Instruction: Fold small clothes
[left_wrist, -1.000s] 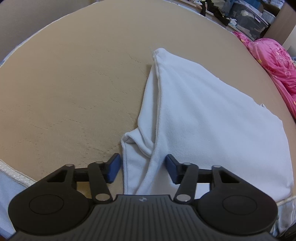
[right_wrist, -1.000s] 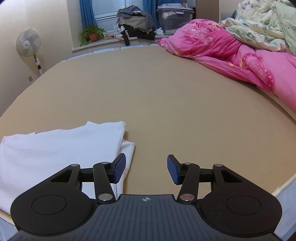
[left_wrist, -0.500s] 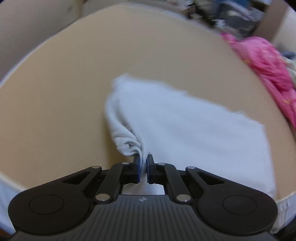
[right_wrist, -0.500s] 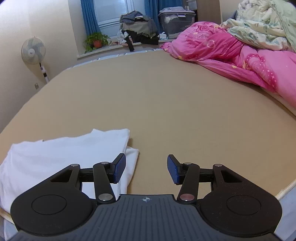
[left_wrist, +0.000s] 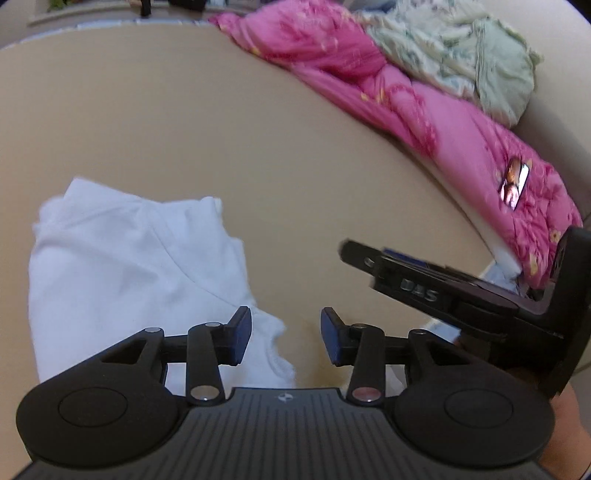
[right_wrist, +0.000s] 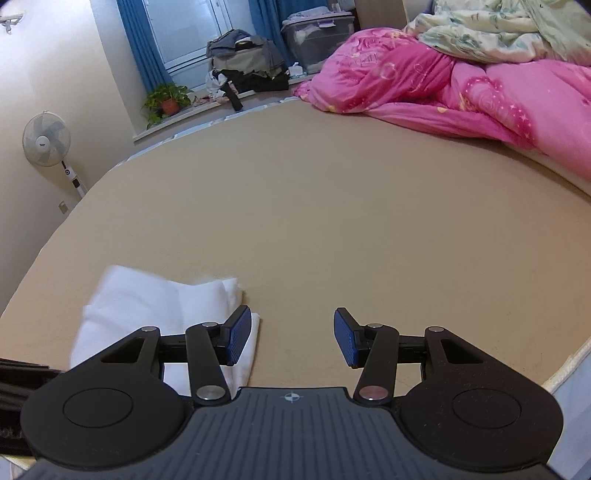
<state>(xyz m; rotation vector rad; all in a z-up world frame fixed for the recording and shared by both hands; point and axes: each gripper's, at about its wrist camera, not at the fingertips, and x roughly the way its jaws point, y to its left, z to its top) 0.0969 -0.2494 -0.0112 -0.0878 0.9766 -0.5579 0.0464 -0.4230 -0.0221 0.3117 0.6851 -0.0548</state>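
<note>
White garment (left_wrist: 129, 266): folded into a compact bundle, lying flat on the tan bed near its front edge; layers overlap, with a diagonal fold line across the top and a frilly hem at the near corner.
Garment from the other side (right_wrist: 155, 314): same white bundle, sitting low left, its right edge just beyond the left blue pad.
Left tongs (left_wrist: 286, 341): jaws apart, having just been opening after letting go; nothing between the pads but bare sheet and the garment's hem edge below; the left pad hangs over the cloth, not pressing it.
Right tongs (right_wrist: 291, 341): jaws stand apart, nothing between them, only tan sheet underneath; the garment lies just beside the left finger.
Right tongs seen from the left camera (left_wrist: 424, 284): black body and fingers coming in from the right, above the sheet, apart from the garment.
Bed (right_wrist: 332, 221): wide tan sheet, mostly bare beyond the garment.
Pink quilt (right_wrist: 461, 92): heaped along the far right of the bed.
Pale floral blanket (right_wrist: 498, 33): piled on top of the quilt.
Phone (left_wrist: 514, 182): lit screen, resting on the pink quilt.
Fan (right_wrist: 47, 138): standing by the wall at left.
Potted plant (right_wrist: 168, 99): on the window ledge.
</note>
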